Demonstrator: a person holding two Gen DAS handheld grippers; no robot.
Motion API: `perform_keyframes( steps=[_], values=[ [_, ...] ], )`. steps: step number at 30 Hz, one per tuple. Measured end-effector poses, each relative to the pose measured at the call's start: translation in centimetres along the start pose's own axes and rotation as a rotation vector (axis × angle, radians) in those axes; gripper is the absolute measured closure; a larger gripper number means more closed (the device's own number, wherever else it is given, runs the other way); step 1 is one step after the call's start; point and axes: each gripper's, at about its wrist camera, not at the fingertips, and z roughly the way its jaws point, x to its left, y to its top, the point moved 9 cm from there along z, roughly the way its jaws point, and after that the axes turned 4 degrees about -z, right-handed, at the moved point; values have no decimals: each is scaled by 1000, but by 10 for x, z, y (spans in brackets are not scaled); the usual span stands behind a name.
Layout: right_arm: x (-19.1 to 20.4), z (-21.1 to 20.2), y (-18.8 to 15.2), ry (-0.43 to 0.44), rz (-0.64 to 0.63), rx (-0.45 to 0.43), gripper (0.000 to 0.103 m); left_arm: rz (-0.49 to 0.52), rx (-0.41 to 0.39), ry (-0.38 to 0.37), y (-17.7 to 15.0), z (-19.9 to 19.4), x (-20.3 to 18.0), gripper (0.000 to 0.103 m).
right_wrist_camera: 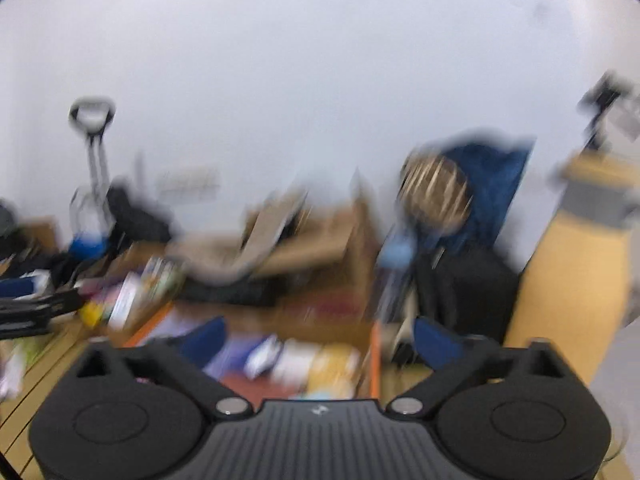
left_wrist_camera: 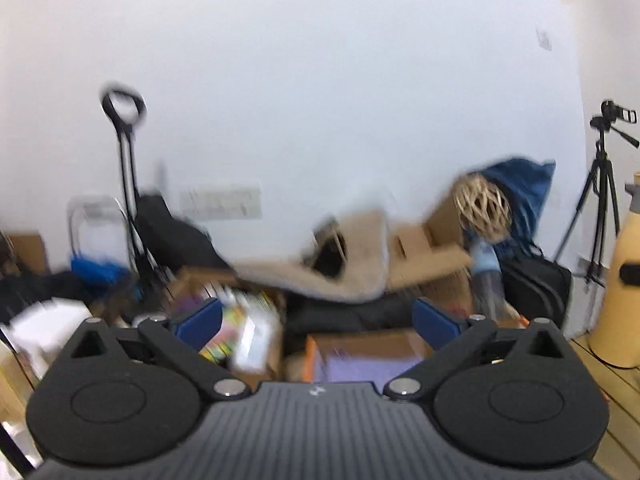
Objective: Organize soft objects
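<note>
Ahead: beige cloth [left_wrist_camera: 320, 276] beyond wide-open left gripper [left_wrist_camera: 318, 320], untouched.

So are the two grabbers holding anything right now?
No. The left gripper and the right gripper both have their jaws wide open with nothing between the blue pads. The tan cloth is away from both.

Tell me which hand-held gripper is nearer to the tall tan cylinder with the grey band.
Right. The right hand-held gripper has the tall tan cylinder close on its right; from the left hand-held gripper it stands farther off, at the right edge.
</note>
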Motion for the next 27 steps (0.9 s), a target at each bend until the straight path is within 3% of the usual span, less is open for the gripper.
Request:
perform_keyframes(
  steps=[2,5,14,17,21,27],
  values=[
    [6,-17,1,-61,-30,-141,0,-6,-1,-12,0,-9,2,0],
    [19,-29,-4,-39,-57,-192,0,-31,7,-20,-2,-21,0,0],
    [37,-64,3,-21,-41,-204,0,-50,-5,-61,-5,-64,-2,0],
    [41,-85,0,-27,-49,-197,0,-36,-1,-43,-12,-99,-2,0],
    [53,-129,-24,-11,-76,-159,0,1,0,-41,-37,-163,0,0],
    [75,-204,-82,22,-73,-121,0,-28,-15,-33,-85,-251,13,0]
  ],
)
